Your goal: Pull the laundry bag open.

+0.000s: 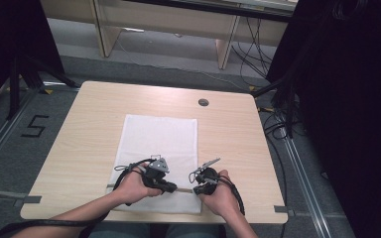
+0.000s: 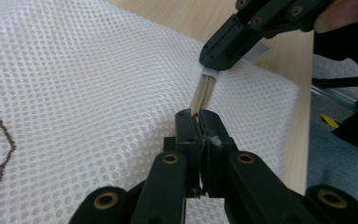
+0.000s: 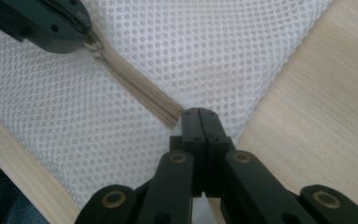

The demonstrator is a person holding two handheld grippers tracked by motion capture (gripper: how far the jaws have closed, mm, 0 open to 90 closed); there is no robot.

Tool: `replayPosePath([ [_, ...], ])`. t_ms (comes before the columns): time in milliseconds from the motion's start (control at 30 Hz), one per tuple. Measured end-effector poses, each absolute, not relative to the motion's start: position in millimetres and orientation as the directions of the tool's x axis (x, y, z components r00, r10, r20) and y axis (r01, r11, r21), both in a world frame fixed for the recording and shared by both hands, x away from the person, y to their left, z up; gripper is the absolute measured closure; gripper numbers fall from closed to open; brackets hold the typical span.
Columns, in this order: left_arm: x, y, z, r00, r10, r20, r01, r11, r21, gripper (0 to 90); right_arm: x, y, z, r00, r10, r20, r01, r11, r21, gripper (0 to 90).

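A white mesh bag [image 1: 159,148] lies flat on the middle of the wooden table [image 1: 79,134], its near edge close to the person's side. A beige zipper [image 1: 184,190] runs along that near edge, between the two hands.

The left hand [image 1: 131,187] comes in from the lower left, forearm angled toward the centre, wrapped around the left gripper [image 1: 168,187], which points to the right along the bag's near edge. In the left gripper view its jaws are pressed together on the zipper [image 2: 203,93]; a small tuft of white mesh shows at the pinch, and the beige strip runs away from the tips toward the other gripper.

The right hand [image 1: 223,193] sits just beside the bag's near right corner, wrist bent inward, with the right gripper [image 1: 197,190] pointing left toward its partner. In the right gripper view the jaws are closed tight at the end of the zipper [image 3: 140,91], where the mesh meets the bare table; what exactly sits between the tips is hidden by the jaws themselves.

The two grippers face each other, near together, with a short stretch of zipper between them.
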State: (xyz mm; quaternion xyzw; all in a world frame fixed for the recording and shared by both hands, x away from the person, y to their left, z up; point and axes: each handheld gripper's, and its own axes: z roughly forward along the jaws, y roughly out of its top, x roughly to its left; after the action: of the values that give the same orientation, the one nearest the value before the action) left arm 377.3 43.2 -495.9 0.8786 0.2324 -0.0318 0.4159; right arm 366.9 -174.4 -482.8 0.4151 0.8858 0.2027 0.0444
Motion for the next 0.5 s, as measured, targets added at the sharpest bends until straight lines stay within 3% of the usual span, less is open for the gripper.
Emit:
replayPosePath([
  [300, 377.9, 46.4, -494.1, 0.905, 0.365, -0.218, 0.402, -0.570, 0.716, 87.5, 366.1, -172.6, -482.8, -0.639, 0.764, 0.090, 0.728, 0.563, 0.392, 90.0],
  [500, 377.2, 55.6, -493.0, 0.896, 0.365, -0.253, 0.427, -0.553, 0.715, 87.4, 367.1, -171.7, -482.7, -0.646, 0.759, 0.081, 0.723, 0.573, 0.386, 90.0],
])
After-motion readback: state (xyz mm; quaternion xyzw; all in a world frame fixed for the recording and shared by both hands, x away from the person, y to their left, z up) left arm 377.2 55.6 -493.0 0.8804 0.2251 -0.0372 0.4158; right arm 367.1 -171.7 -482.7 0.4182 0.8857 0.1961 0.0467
